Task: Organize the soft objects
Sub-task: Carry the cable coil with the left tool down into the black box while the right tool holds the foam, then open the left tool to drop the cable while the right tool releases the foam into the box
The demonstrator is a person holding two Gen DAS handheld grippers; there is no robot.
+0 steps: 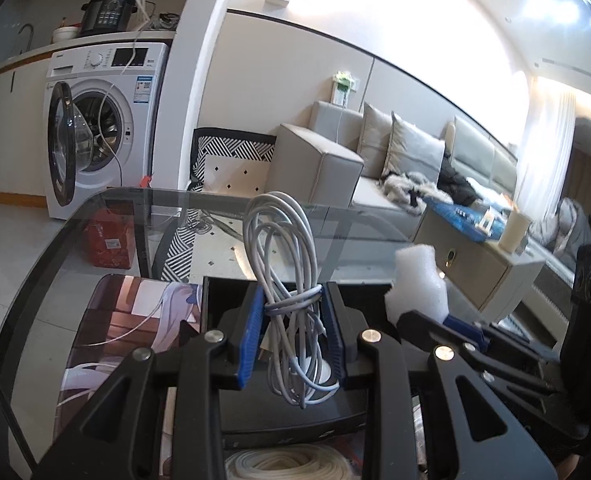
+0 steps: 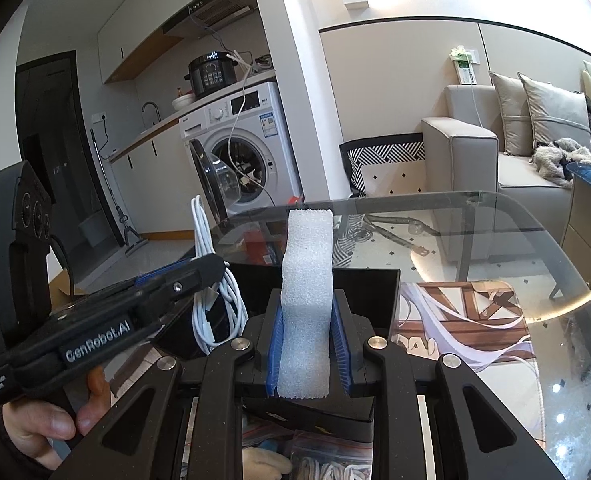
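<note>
Glass counter (image 2: 495, 216) carries a printed mat (image 2: 463, 320) and an open black box (image 2: 375, 292). Both grippers point slightly downward over that box. Left gripper (image 1: 291, 308) is clamped on a tied white cable bundle (image 1: 283, 248), its lower loops hanging behind the fingers. Right gripper (image 2: 307, 320) pinches an upright white foam strip (image 2: 307, 280). A hand (image 2: 43, 428), partly cut off, grips the left handle. Washing machine (image 1: 107, 120) stands beyond, door open.

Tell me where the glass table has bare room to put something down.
Bare glass table lies beyond the black box, toward the sofa, and right of the printed mat. The near edge is crowded: box, mat, bagged items below.
</note>
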